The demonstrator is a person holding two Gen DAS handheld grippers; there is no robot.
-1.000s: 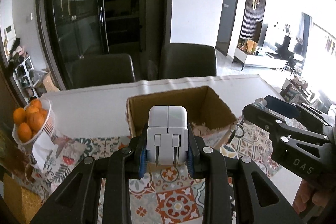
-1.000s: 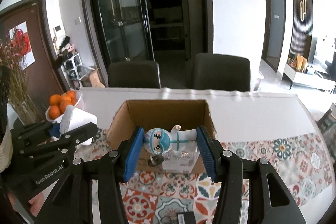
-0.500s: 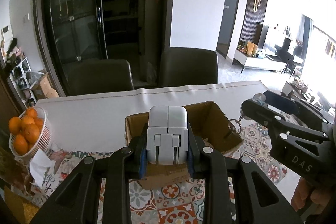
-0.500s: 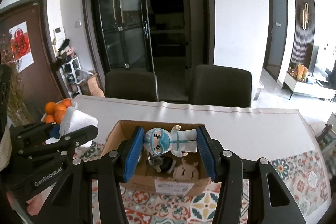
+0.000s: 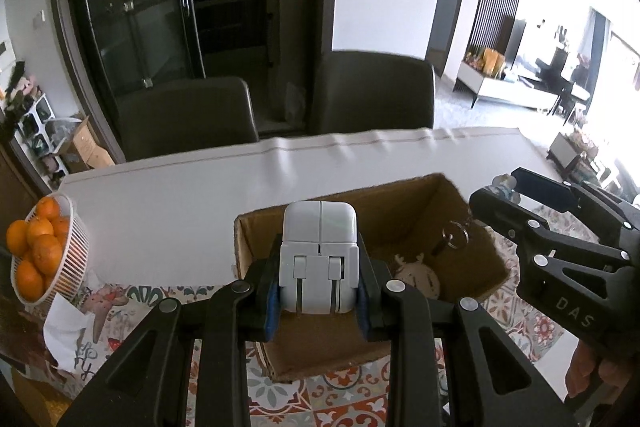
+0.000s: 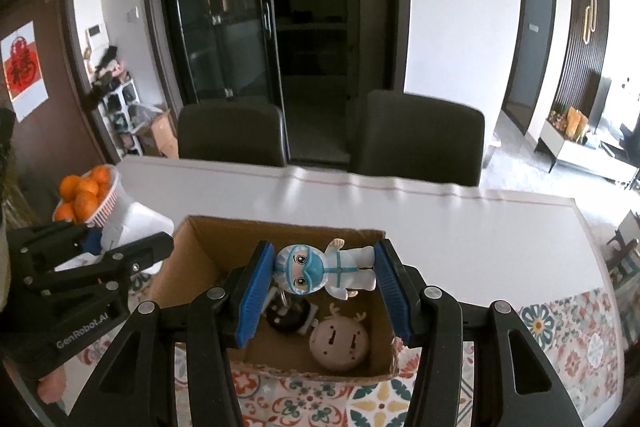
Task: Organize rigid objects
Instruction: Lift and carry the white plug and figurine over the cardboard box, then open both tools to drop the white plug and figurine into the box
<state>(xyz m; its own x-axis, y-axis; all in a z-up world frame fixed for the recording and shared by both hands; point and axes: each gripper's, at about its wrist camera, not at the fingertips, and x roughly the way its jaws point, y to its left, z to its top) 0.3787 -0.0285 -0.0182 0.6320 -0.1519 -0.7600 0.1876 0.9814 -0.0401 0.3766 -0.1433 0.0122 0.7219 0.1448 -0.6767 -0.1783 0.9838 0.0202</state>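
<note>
My left gripper (image 5: 318,301) is shut on a white boxy robot toy (image 5: 319,261), held over the near left corner of an open cardboard box (image 5: 256,239). My right gripper (image 6: 325,279) is shut on a small figurine in white suit and blue mask (image 6: 320,269), lying sideways between the blue pads above the same cardboard box (image 6: 200,267). A key ring (image 5: 454,239) dangles from that figurine in the left wrist view. Inside the box lie a round beige antlered head (image 6: 339,343) and a dark object (image 6: 290,315).
A white basket of oranges (image 5: 40,255) stands at the table's left edge, with crumpled paper (image 5: 66,335) beside it. A patterned mat (image 6: 568,339) covers the near table; white tabletop (image 5: 180,199) lies behind the box. Two dark chairs (image 6: 416,137) stand at the far side.
Both grippers have moved forward and slightly down toward the box with their toys. The box's inside and contents now show in both views.
</note>
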